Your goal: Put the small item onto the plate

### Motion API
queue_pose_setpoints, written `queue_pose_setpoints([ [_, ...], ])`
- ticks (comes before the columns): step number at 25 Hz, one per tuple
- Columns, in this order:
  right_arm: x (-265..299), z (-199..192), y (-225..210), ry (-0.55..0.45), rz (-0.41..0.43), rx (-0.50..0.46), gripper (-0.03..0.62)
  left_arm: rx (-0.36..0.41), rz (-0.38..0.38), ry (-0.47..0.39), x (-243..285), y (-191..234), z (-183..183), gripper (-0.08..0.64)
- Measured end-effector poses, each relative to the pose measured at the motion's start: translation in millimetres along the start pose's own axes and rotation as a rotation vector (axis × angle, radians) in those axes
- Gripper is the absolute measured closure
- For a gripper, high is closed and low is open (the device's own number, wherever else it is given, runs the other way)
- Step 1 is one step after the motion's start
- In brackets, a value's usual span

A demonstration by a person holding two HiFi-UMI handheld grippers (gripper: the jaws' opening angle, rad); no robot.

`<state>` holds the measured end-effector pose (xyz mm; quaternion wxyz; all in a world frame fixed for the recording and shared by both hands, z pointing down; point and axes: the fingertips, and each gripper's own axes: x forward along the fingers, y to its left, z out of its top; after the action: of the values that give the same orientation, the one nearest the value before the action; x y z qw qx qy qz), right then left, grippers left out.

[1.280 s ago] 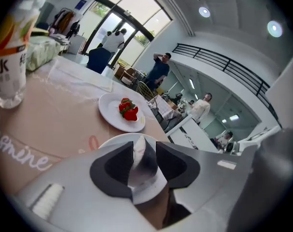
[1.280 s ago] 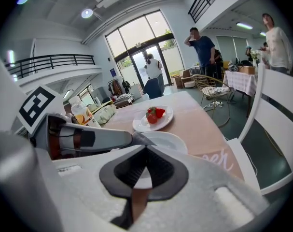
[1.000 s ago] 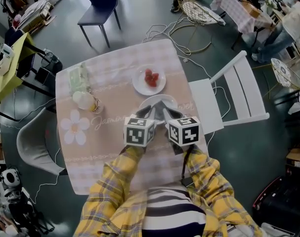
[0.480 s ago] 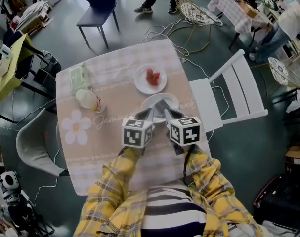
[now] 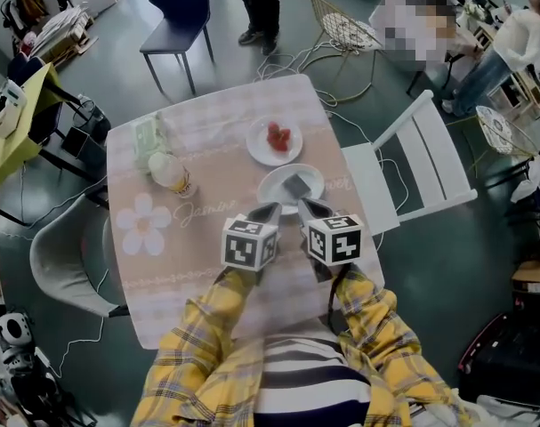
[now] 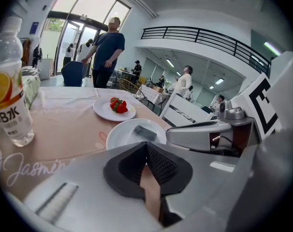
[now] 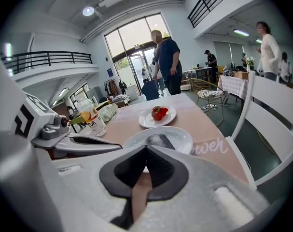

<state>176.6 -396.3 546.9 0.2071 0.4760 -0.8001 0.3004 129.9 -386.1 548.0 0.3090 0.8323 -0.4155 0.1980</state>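
Head view: plate (image 5: 274,191) sits on the table (image 5: 145,265) straight ahead of both grippers. Small item (image 5: 296,186), dark and flat, lies on the plate, right of its centre. Left gripper (image 5: 268,210) and right gripper (image 5: 310,208) are side by side at the plate's near rim, tips pointing at it, neither touching the item. Second plate (image 5: 261,145) with strawberries (image 5: 277,136) is just beyond the plate. Bottle (image 5: 173,174) is to the plate's left, with a green packet (image 5: 145,140) behind the bottle. White chair (image 5: 421,172) is to the plate's right, off the table.

Left gripper view: left gripper (image 6: 146,146) pads meet at the tips, fully closed, nothing between them. Plate (image 6: 118,137) is just past the tips with the small item (image 6: 145,132) on it. Strawberries (image 6: 117,105) are beyond the plate, and the bottle (image 6: 8,105) is far to its left.

Right gripper view: right gripper (image 7: 146,151) jaws are also pressed together, holding nothing. Plate (image 7: 184,137) is directly ahead of the tips with the small item (image 7: 160,140) resting on it. Strawberries (image 7: 159,112) are behind the plate, the bottle (image 7: 90,120) to its left, and the white chair (image 7: 272,115) to its right.
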Motion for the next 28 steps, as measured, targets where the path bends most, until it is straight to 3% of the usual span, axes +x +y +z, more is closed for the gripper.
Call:
queue_pose_setpoints([
  [28,-69.8,-42.4,50.8,-0.050,-0.054,0.013,0.591,0.060,-0.095,0.011,-70.6,-42.9,-50.5,0.557],
])
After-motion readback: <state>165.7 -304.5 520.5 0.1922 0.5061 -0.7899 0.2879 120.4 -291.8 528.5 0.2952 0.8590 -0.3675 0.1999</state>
